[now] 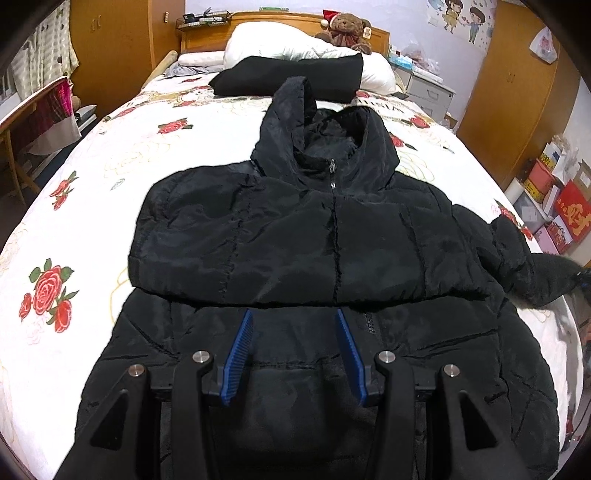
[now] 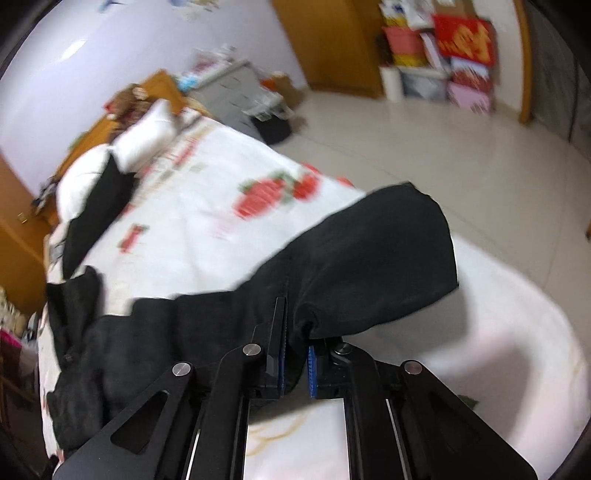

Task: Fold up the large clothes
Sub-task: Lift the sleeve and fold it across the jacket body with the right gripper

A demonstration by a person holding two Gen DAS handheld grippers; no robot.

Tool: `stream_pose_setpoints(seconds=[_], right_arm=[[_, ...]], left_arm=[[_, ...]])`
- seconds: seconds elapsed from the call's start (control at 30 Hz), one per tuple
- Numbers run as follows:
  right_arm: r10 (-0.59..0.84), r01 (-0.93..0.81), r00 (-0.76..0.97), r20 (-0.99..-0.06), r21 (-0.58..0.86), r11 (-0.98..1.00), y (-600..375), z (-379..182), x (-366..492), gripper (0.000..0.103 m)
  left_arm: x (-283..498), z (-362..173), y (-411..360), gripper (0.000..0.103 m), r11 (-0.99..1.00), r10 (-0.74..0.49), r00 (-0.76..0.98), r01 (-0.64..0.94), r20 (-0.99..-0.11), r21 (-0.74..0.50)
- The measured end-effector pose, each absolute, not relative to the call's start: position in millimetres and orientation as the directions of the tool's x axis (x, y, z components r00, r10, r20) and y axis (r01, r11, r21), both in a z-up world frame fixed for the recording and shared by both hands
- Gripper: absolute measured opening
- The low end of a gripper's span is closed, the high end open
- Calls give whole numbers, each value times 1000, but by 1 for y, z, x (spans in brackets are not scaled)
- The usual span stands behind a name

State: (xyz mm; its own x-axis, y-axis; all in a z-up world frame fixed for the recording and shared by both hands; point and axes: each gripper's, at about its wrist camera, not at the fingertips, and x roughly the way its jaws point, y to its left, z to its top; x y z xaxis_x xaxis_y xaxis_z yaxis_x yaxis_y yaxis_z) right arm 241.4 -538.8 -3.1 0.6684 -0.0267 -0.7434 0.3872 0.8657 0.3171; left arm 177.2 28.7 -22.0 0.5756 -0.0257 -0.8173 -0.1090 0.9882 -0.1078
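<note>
A black hooded puffer jacket (image 1: 295, 236) lies front up on the rose-print bedspread (image 1: 74, 229), zipper closed and hood pointing at the pillows. A fold edge runs across its middle. My left gripper (image 1: 292, 314) hovers low over the jacket's near half, open, blue pads (image 1: 236, 354) apart with only flat fabric beneath. The jacket's right sleeve (image 1: 517, 254) stretches toward the bed's right edge. In the blurred right wrist view my right gripper (image 2: 295, 332) is shut on that sleeve (image 2: 369, 251), lifted off the bed; the cuff sticks out past the fingers, and one finger is hidden by cloth.
A folded black garment (image 1: 291, 75) lies against the white pillows (image 1: 273, 40), with a teddy bear (image 1: 349, 29) behind. A wooden chair (image 1: 33, 122) stands left of the bed. Stacked boxes (image 1: 557, 199) and wardrobes (image 1: 513, 85) line the right side over tiled floor (image 2: 443, 147).
</note>
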Motion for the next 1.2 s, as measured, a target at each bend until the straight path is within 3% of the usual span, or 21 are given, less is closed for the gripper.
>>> stream_pose_setpoints(seconds=[0.23,0.53,0.8,1.2], right_arm=[[76,151,777,-625,302,941,-459,92,231,8],[243,-71,770,-590,299,952,-351,127,241,8],[351,-208,692,-631,291,934,-267,108,263,8],[409,-293,460,-788,300,908,-158,-12,292,8]], left_arm=[[159,0,37,48,983,-39,608,-120,-793,-140],[140,16,53,48,973,-58,641,-137,-765,-189],[136,12,69,48,961,-70,652,-159,-755,-227],[136,-11,102,48,947,-60,639,-207,-767,-246]])
